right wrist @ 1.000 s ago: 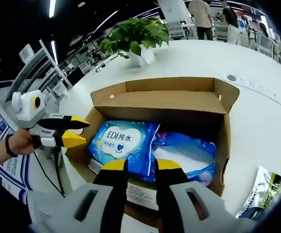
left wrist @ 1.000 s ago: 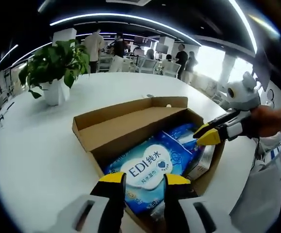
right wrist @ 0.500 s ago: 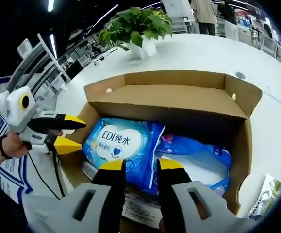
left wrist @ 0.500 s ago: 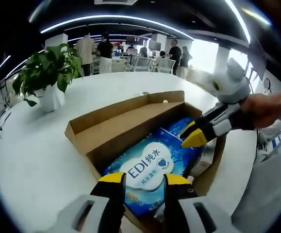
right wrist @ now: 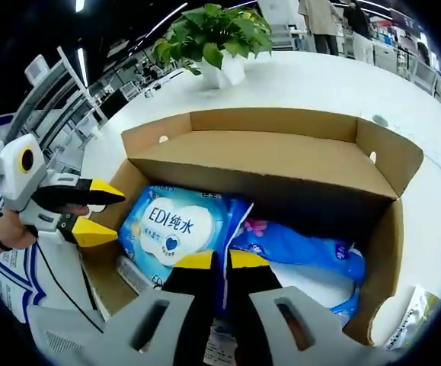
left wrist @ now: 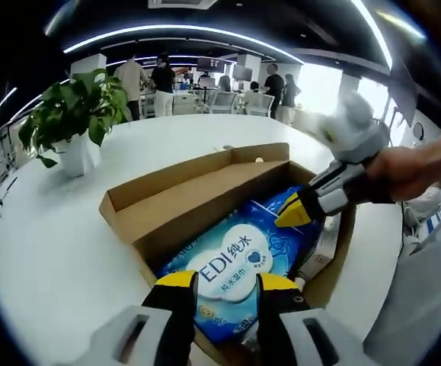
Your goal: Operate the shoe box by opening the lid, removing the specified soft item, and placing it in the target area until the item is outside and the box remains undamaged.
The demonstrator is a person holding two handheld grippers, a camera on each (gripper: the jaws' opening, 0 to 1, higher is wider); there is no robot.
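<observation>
1. The shoe box [left wrist: 205, 200] is a brown cardboard one and stands open on the white table [left wrist: 45, 244]; its lid [right wrist: 273, 156] is folded back and stands up along the far side.
2. Inside the box, a blue wipes pack [left wrist: 231, 267] with a white label reading "EDI" lies on top, on the side nearer to the left gripper [left wrist: 225, 280].
3. A second blue soft pack [right wrist: 300, 248] lies beside it, partly under the shadow of the lid.
4. In the left gripper view, the left gripper is just over the near edge of the wipes pack; its yellow-tipped fingers stand apart and hold nothing.
5. In the right gripper view, the right gripper [right wrist: 220, 261] is over the edge of the wipes pack. Its fingers are almost together; whether they pinch the pack, I cannot tell.
6. A hand [left wrist: 403, 171] holds the right gripper above the box.
7. A potted plant [left wrist: 79, 114] stands on the table behind the box, well apart from it.
</observation>
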